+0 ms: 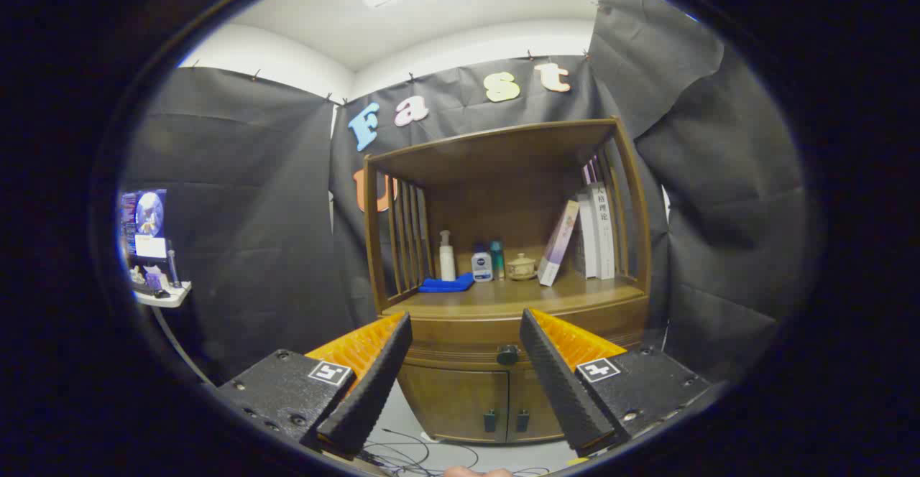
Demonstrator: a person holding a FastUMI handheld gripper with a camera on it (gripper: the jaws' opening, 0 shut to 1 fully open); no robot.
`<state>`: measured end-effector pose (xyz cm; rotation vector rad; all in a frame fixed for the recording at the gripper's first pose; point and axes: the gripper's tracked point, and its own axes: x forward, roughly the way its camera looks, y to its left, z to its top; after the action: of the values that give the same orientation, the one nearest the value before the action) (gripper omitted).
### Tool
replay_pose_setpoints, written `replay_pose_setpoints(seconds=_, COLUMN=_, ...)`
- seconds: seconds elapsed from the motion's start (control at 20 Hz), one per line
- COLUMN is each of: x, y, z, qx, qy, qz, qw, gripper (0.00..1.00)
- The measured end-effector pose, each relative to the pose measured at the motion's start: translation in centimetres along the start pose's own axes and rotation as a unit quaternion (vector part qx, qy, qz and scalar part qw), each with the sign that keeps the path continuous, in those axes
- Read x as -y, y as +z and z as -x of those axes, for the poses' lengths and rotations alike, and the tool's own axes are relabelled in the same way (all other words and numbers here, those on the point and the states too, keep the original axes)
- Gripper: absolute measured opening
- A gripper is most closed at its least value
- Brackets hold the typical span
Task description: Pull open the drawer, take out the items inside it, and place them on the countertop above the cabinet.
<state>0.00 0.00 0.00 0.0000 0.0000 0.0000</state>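
A brown wooden cabinet [503,197] stands against the black cloth wall, some way beyond my fingers. Its drawer [460,355] is shut, with a dark round knob [507,354] on its front, seen close to the right fingertip. The countertop [517,296] above the drawer carries a blue cloth [445,284], a white pump bottle [447,256], a small white and blue bottle [481,263], a teal bottle [497,258], a small lidded pot [522,267] and leaning books [586,236]. My gripper [466,322] is open, nothing between its fingers.
Two lower cabinet doors [489,398] with dark handles sit under the drawer. Cables [402,452] lie on the pale floor in front. Off to the left, a small white shelf [162,294] holds a lit screen [144,222] and small objects.
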Motion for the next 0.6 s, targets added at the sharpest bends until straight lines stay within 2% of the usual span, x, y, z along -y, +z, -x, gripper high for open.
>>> replay_pose_setpoints(seconds=0.25, x=-0.3, y=0.3, z=-1.0, qx=-0.007, qy=-0.004, qz=0.015, qw=1.0, gripper=0.99)
replay_pose_setpoints(seconds=0.6, x=2.6, y=4.0, z=-1.1, qx=0.019, qy=-0.036, qz=0.021, qw=0.999, gripper=0.99)
